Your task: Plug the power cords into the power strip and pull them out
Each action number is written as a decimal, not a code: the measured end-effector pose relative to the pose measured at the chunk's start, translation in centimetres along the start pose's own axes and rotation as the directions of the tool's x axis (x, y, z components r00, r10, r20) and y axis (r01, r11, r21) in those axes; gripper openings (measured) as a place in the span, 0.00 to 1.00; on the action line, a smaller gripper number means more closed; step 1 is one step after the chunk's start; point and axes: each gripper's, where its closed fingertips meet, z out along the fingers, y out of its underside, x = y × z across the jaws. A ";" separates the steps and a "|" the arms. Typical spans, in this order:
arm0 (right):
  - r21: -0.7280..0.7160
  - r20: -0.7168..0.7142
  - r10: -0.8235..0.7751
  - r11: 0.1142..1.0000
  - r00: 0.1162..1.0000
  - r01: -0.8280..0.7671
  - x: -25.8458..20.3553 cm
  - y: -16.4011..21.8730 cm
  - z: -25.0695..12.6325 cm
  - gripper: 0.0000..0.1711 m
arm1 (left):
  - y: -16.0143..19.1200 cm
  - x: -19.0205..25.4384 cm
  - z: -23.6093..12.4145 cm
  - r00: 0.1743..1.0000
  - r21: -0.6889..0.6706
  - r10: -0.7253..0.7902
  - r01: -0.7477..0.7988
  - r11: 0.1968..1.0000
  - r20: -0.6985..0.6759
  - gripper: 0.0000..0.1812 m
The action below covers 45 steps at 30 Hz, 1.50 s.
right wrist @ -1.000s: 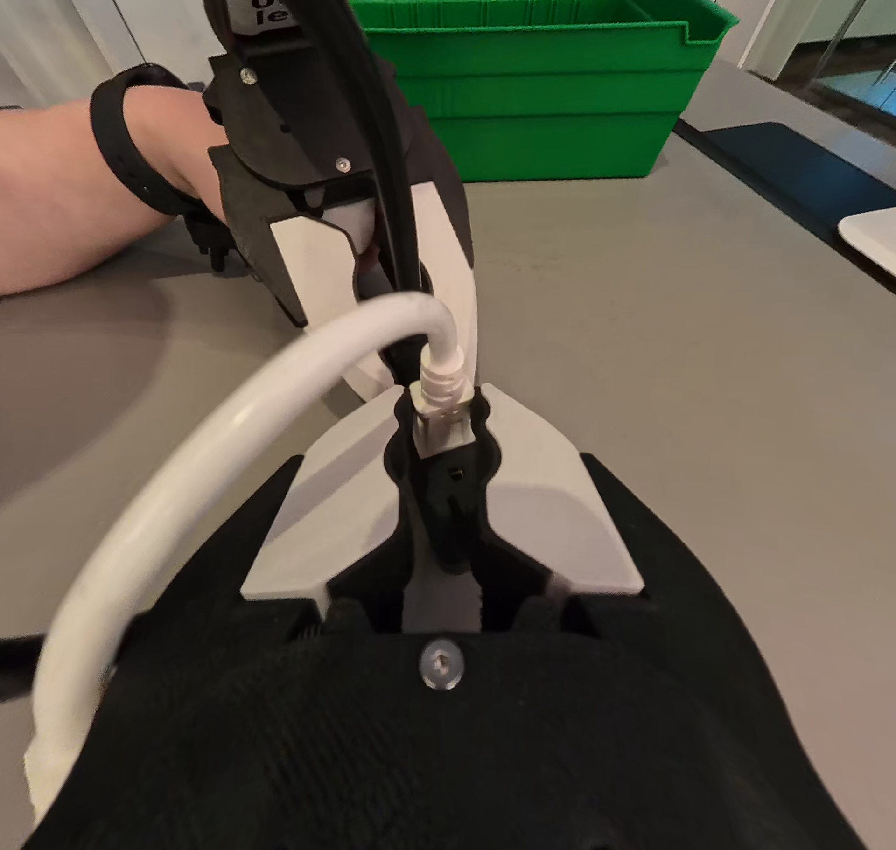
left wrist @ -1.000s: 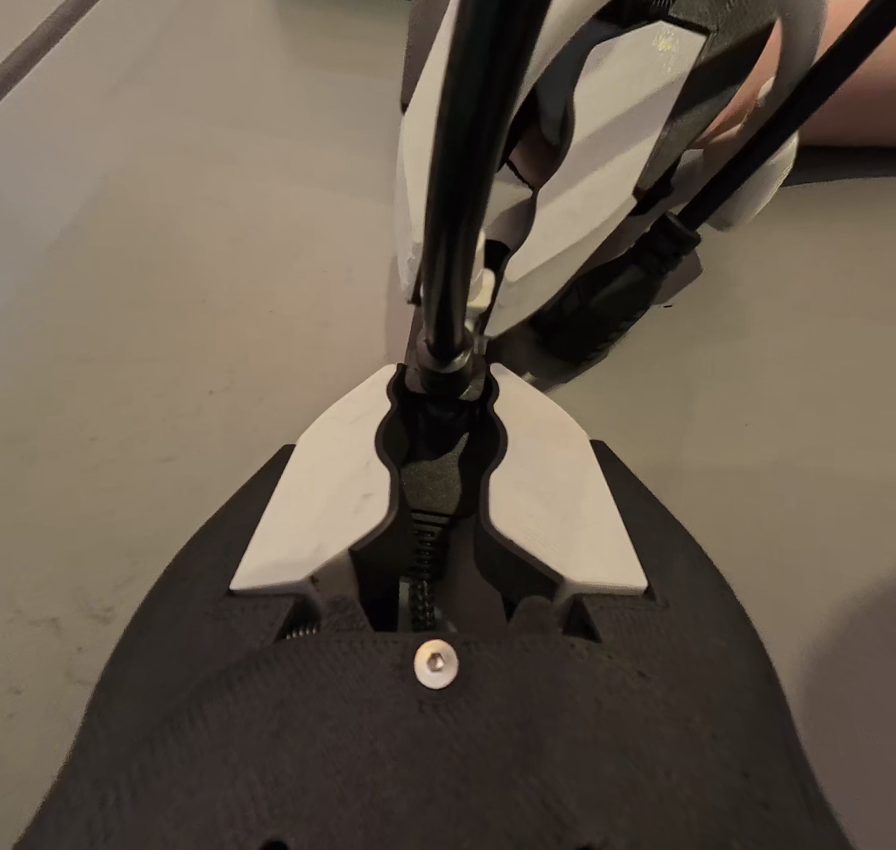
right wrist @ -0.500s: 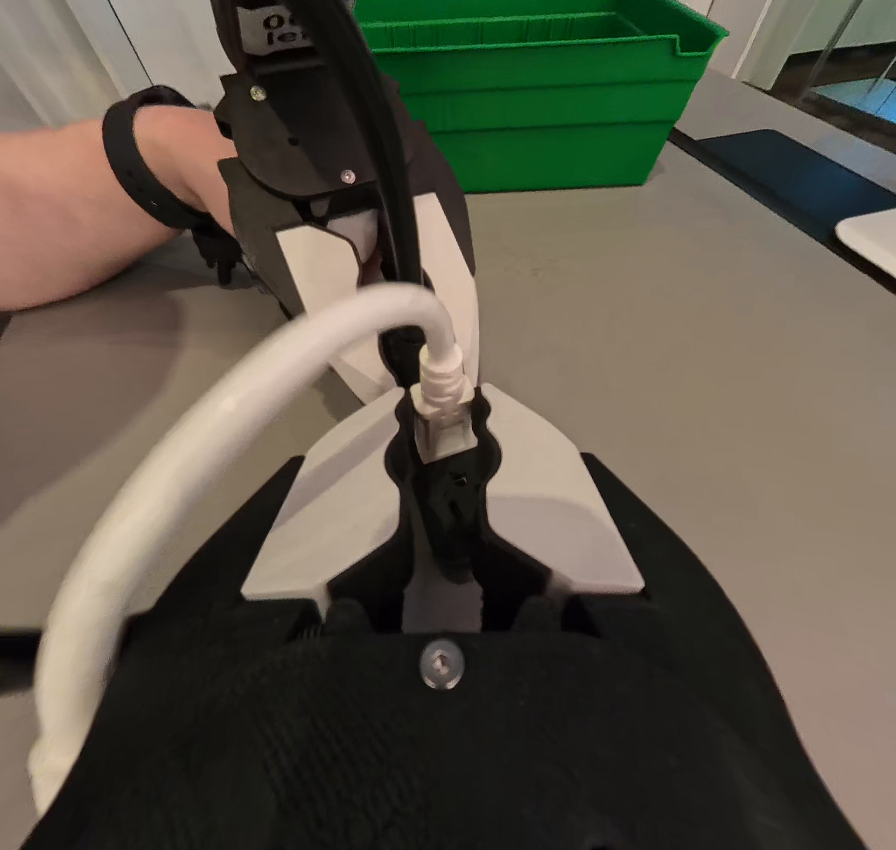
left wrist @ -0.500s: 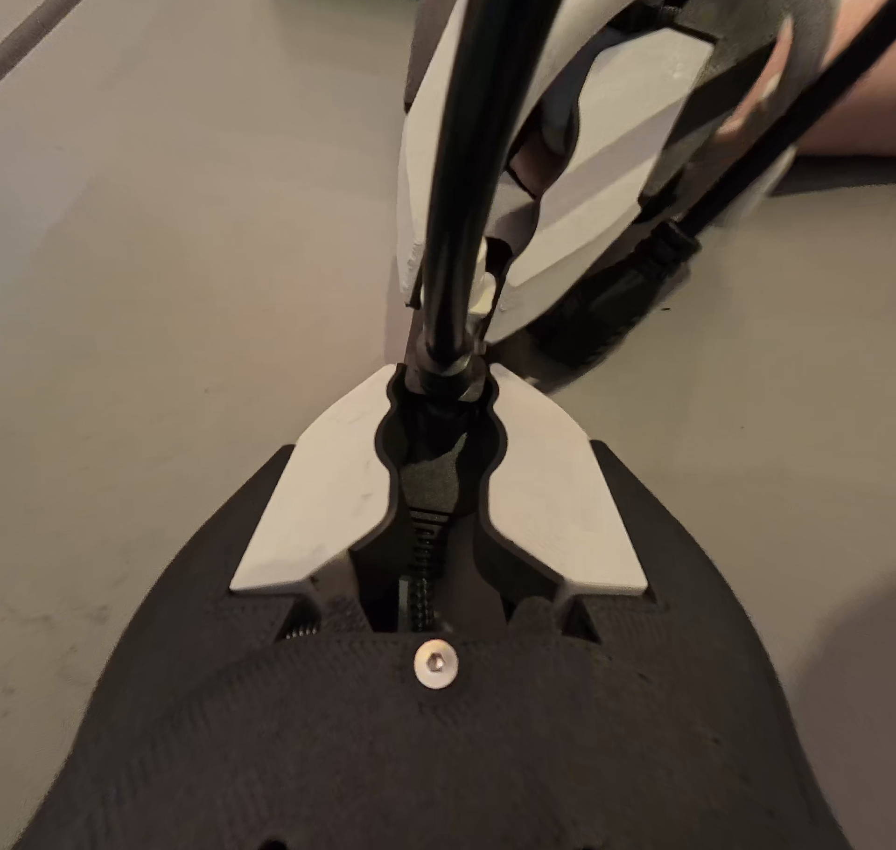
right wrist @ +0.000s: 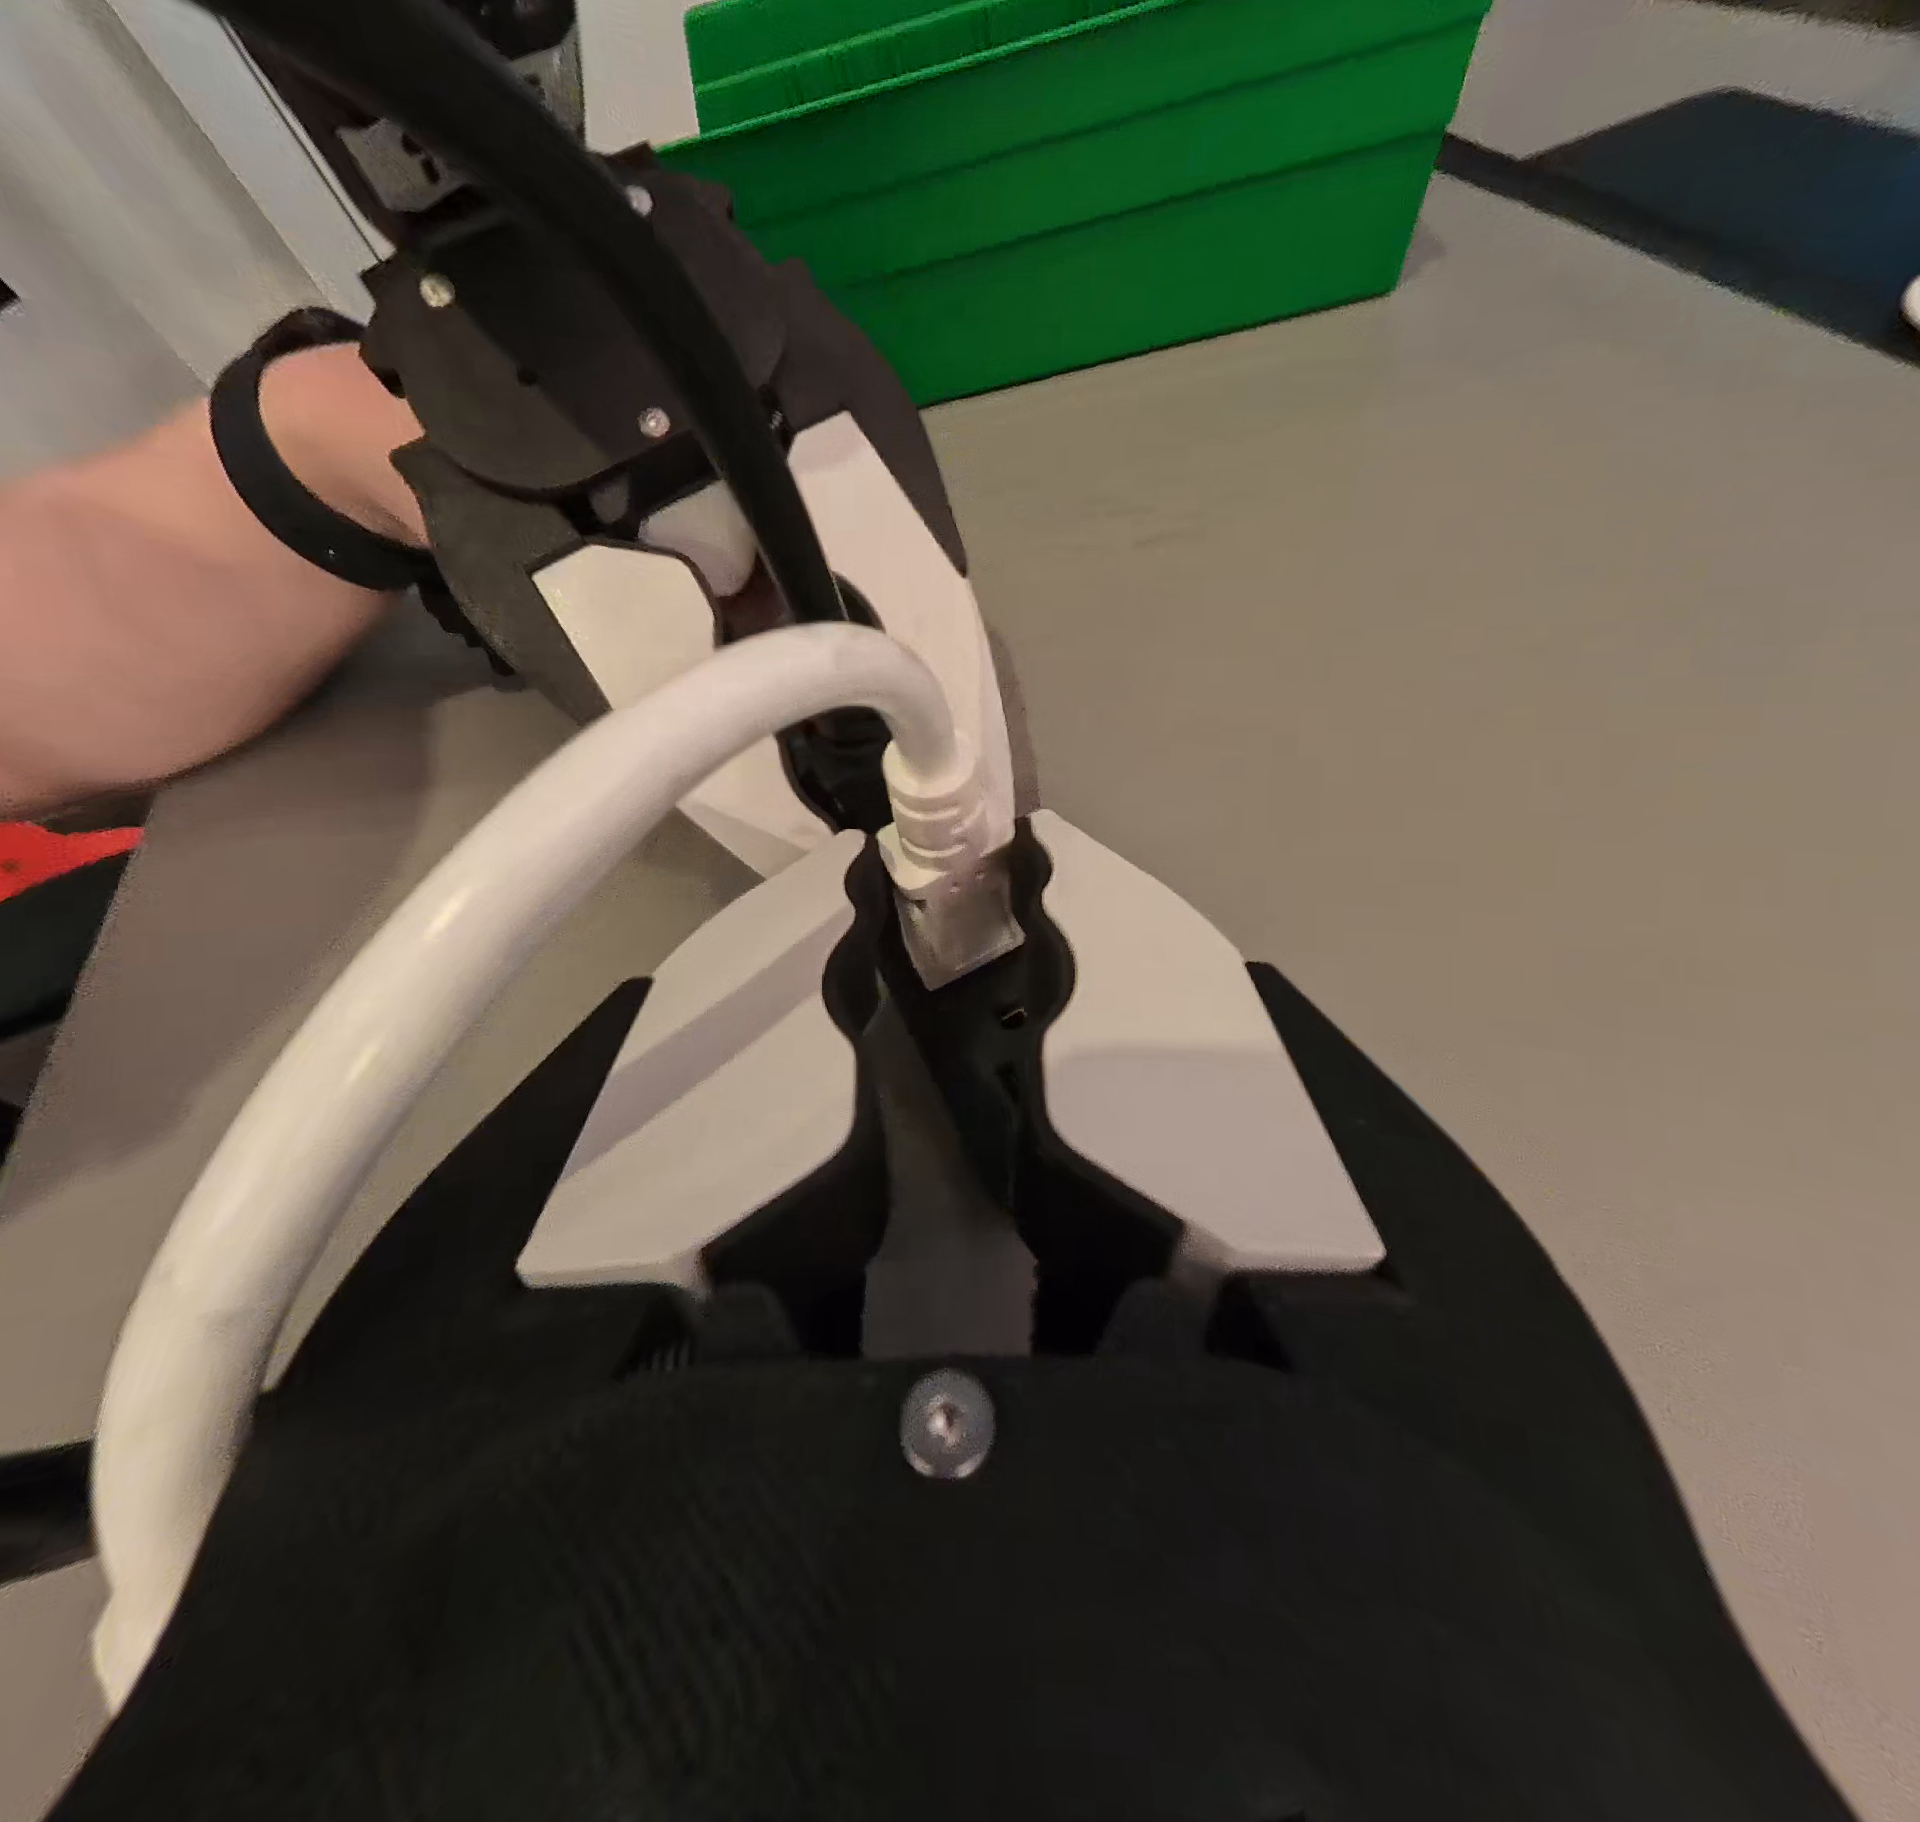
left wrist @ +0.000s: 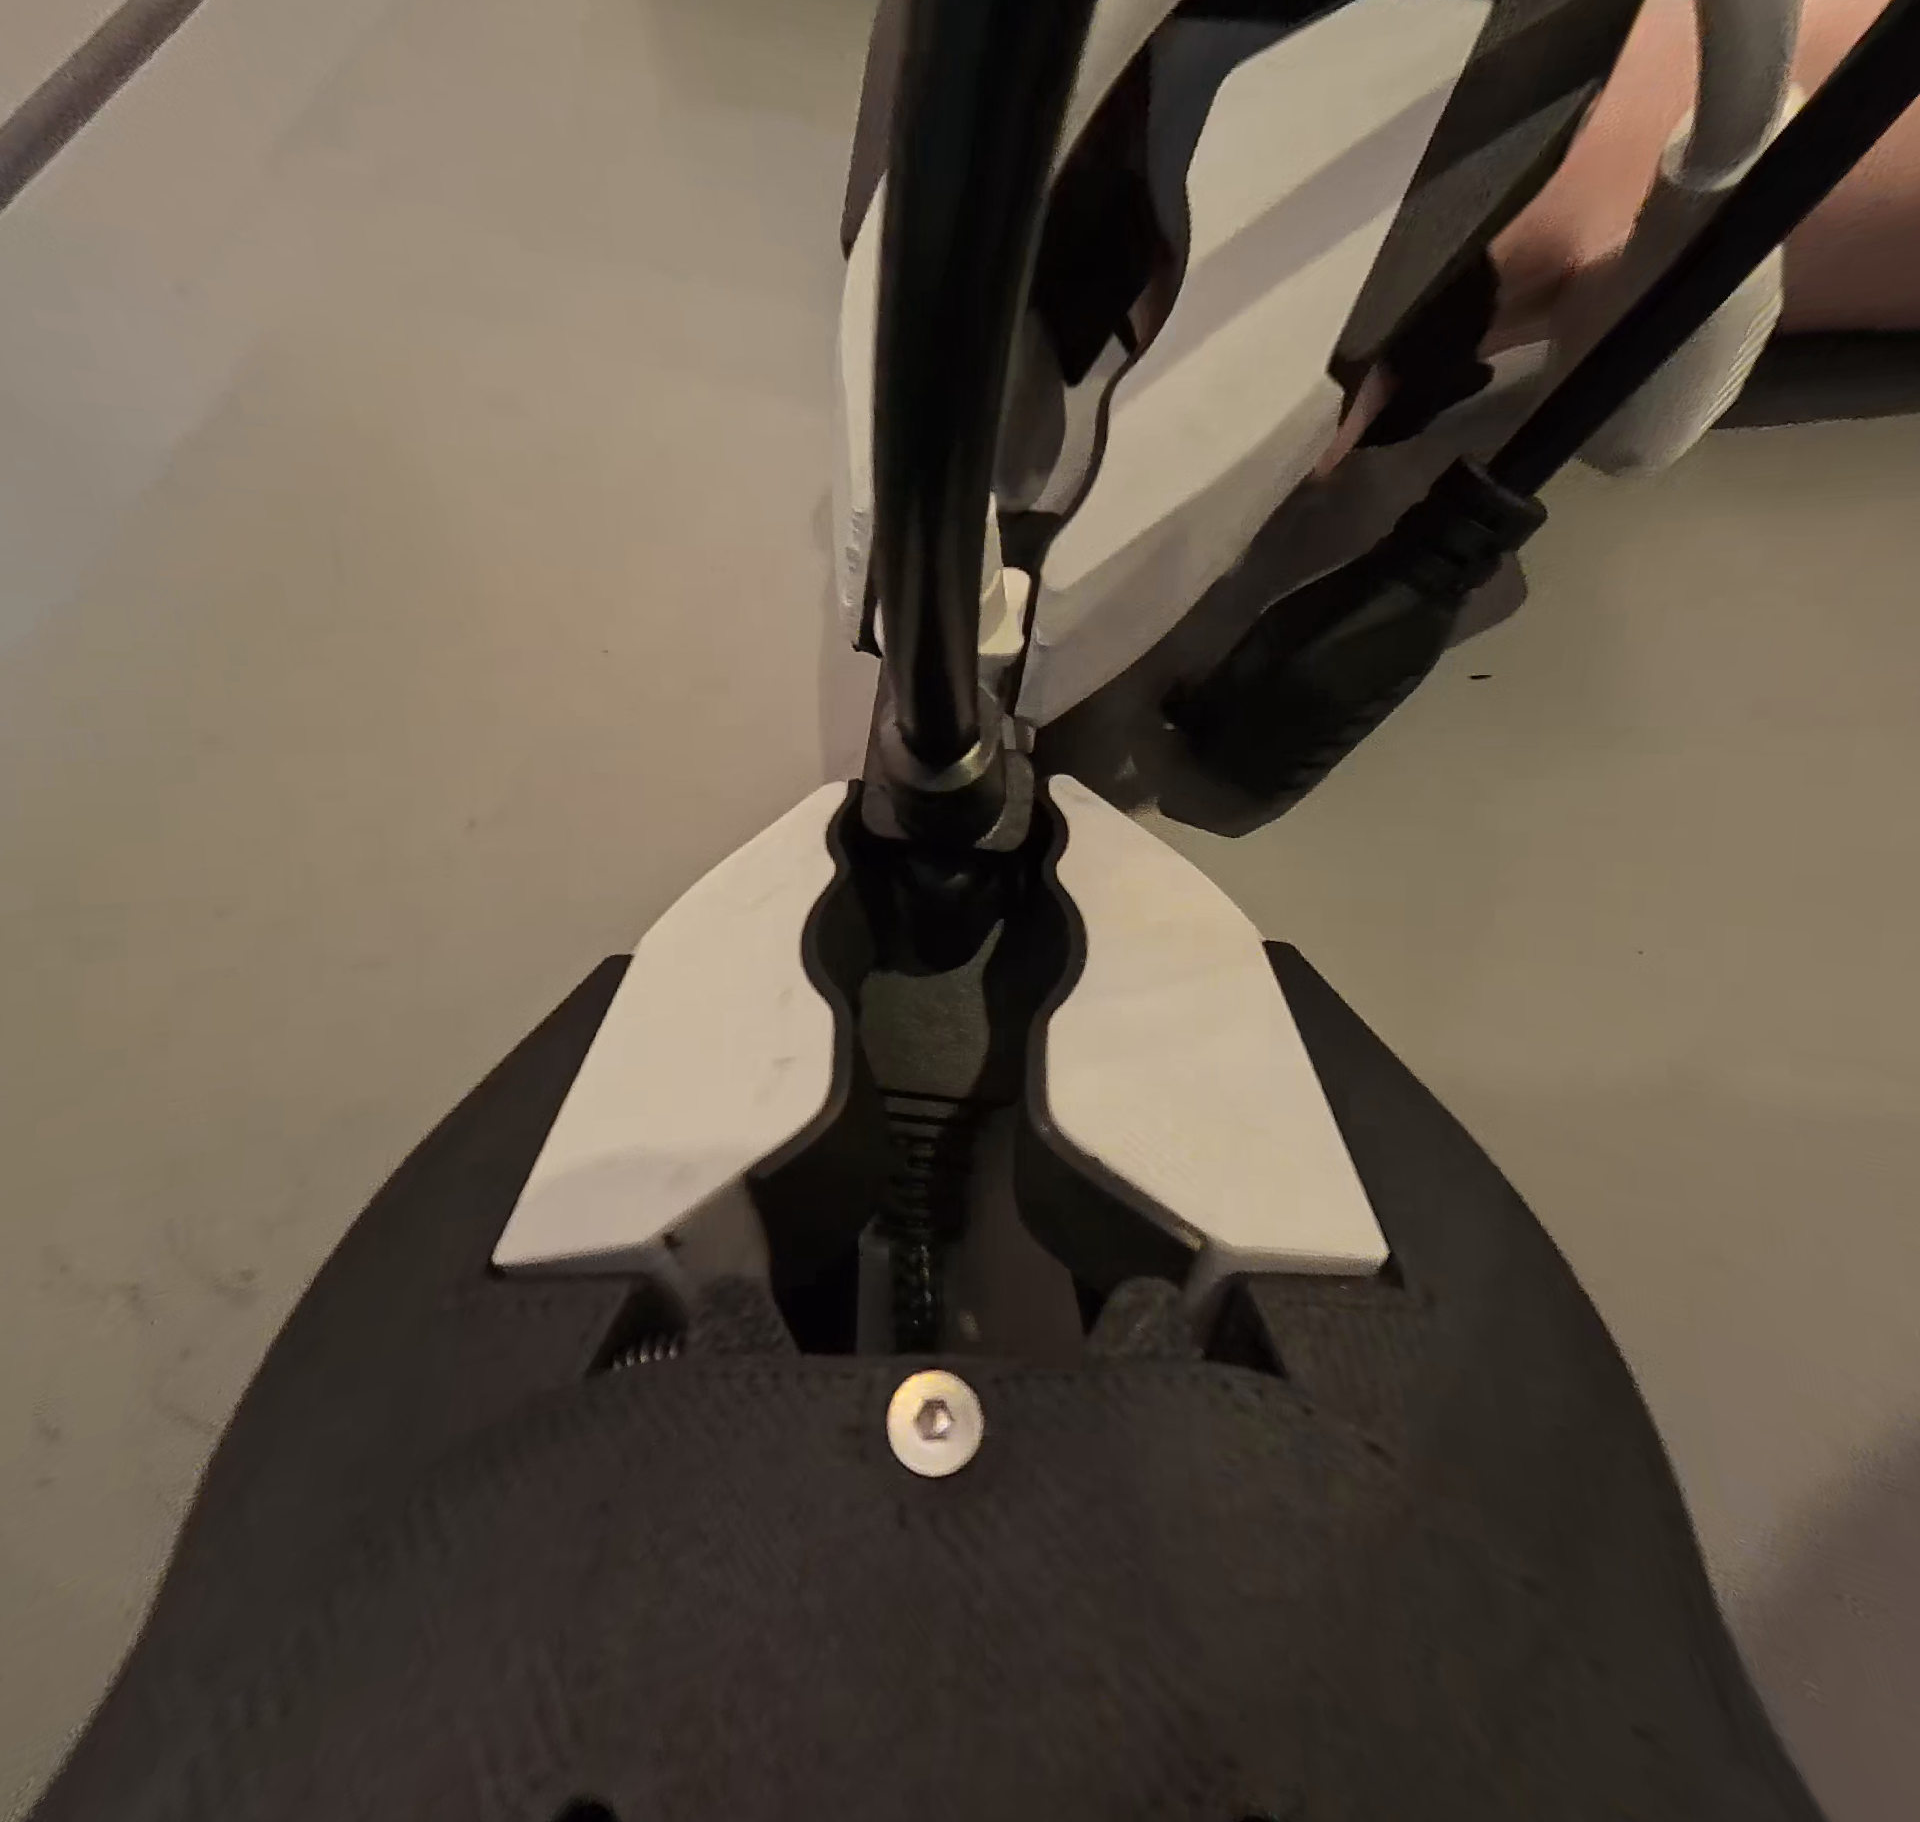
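In the left wrist view my left gripper (left wrist: 945, 796) is shut on the metal-collared end of a thick black cord (left wrist: 935, 318) that rises up and away. In the right wrist view my right gripper (right wrist: 951, 837) is shut on the white plug (right wrist: 951, 899) of a white cord (right wrist: 436, 941) that loops off to the left. The two grippers face each other tip to tip just above the grey table; the left one also shows in the right wrist view (right wrist: 852, 785). A second black plug (left wrist: 1340, 650) with a thin cord lies on the table. No power strip is in view.
A green plastic bin (right wrist: 1091, 193) stands at the back of the table (right wrist: 1455, 733). A person's forearm with a black wristband (right wrist: 270, 463) holds the left gripper. A dark mat (right wrist: 1745, 172) lies at the far right. A red object (right wrist: 52, 858) shows at the left edge. Both grippers' tips are close together, under 4 cm apart.
My right gripper has turned and rolled, so the bin has slid right and tilted in its view, and the white plug sits slanted in the jaws. Both stay shut on their cords.
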 end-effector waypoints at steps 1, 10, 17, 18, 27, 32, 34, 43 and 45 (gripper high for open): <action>-0.005 -0.011 -0.007 1.000 1.000 0.007 0.0 0.1 -0.1 0.13 | 0.0 0.0 0.0 1.000 0.004 0.011 -0.011 1.000 0.000 0.16; -0.074 -0.136 -0.307 0.951 0.942 0.300 -0.9 -0.2 -0.2 0.11 | 0.0 0.4 -0.2 0.999 0.021 0.039 -0.038 0.999 -0.038 0.16; -0.009 -0.087 -0.180 0.984 0.980 0.180 -0.3 0.0 -0.8 0.13 | 0.2 0.2 -0.2 0.999 0.025 0.033 -0.032 0.999 -0.041 0.16; -0.012 -0.089 -0.198 0.980 0.976 0.198 -0.5 0.1 -0.9 0.13 | 0.3 0.3 -0.3 0.998 0.029 0.034 -0.032 0.999 -0.052 0.16; -0.012 -0.081 -0.171 0.985 0.982 0.171 -0.3 -0.5 -0.3 0.12 | 0.2 0.1 -0.2 0.999 0.014 0.022 -0.022 1.000 -0.025 0.16; 0.036 0.109 -0.128 0.992 0.986 0.125 -1.0 0.2 -0.4 0.14 | 0.1 0.6 -0.2 0.998 0.029 0.036 -0.034 0.999 -0.050 0.15; 0.024 0.131 -0.144 0.989 0.981 0.143 -1.0 0.2 -0.4 0.14 | 0.1 0.6 -0.2 0.998 0.032 0.032 -0.031 0.999 -0.055 0.15; -0.044 -0.100 -0.346 0.938 0.933 0.344 -1.8 -0.3 -0.7 0.11 | -0.1 1.0 -0.2 0.996 0.050 0.021 -0.017 0.999 -0.090 0.16; -0.057 -0.105 -0.339 0.941 0.935 0.334 -1.6 -0.5 -0.7 0.11 | -0.2 0.9 -0.2 0.997 0.046 0.019 -0.015 0.999 -0.076 0.16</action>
